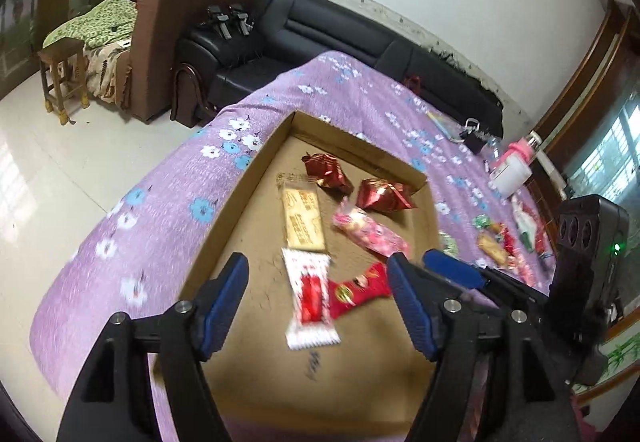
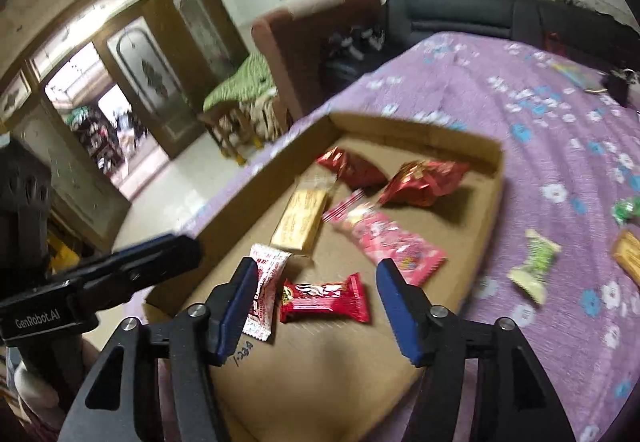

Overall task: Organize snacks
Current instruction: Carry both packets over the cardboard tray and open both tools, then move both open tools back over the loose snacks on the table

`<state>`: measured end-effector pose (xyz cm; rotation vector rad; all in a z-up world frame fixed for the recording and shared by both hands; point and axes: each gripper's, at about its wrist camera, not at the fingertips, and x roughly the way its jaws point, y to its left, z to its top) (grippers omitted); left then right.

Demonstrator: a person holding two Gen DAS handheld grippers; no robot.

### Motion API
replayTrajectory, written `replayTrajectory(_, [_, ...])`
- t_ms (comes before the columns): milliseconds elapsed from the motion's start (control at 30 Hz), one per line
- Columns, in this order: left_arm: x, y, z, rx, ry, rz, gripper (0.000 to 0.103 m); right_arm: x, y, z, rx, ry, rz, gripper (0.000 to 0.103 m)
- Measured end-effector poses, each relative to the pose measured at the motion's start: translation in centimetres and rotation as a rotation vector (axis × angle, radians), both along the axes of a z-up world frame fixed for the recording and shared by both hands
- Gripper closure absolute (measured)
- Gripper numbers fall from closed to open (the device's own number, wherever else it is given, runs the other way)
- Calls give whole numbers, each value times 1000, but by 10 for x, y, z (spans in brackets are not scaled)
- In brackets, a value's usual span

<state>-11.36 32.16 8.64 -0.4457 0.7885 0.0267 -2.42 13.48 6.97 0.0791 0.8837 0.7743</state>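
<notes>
A shallow cardboard tray [image 1: 256, 170] [image 2: 416, 126] lies on a purple flowered cloth [image 1: 168, 210]. In it are two red foil packets [image 1: 328, 170] [image 1: 384, 196], a tan biscuit bar [image 1: 304, 218], a pink packet [image 1: 372, 232], a white-and-red packet [image 1: 310, 298] and a red candy bar [image 2: 324, 298]. My left gripper [image 1: 316, 266] hangs open over the white-and-red packet, which rests on the tray floor apart from the pads. Over the red candy bar my right gripper [image 2: 317, 268] is open too, holding nothing. The two grippers hover side by side.
Several loose snacks [image 1: 496, 246] lie on the cloth right of the tray, among them a green-and-white packet [image 2: 534, 270]. A white jar [image 1: 510, 174] and a padlock [image 1: 472, 134] stand further back. A black sofa [image 1: 340, 30] and a brown armchair [image 1: 160, 42] lie beyond.
</notes>
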Motion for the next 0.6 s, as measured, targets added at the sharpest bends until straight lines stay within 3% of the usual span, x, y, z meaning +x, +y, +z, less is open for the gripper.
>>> replayTrajectory(200, [-24, -33, 9, 7, -6, -8, 26, -19, -52, 19, 52, -54, -70, 33])
replayTrajectory(367, [-23, -79, 9, 23, 23, -82, 26, -42, -104, 24, 14, -135, -152, 28])
replayTrajectory(600, [-22, -140, 5, 55, 46, -227, 26, -49, -193, 13, 37, -100, -326, 27])
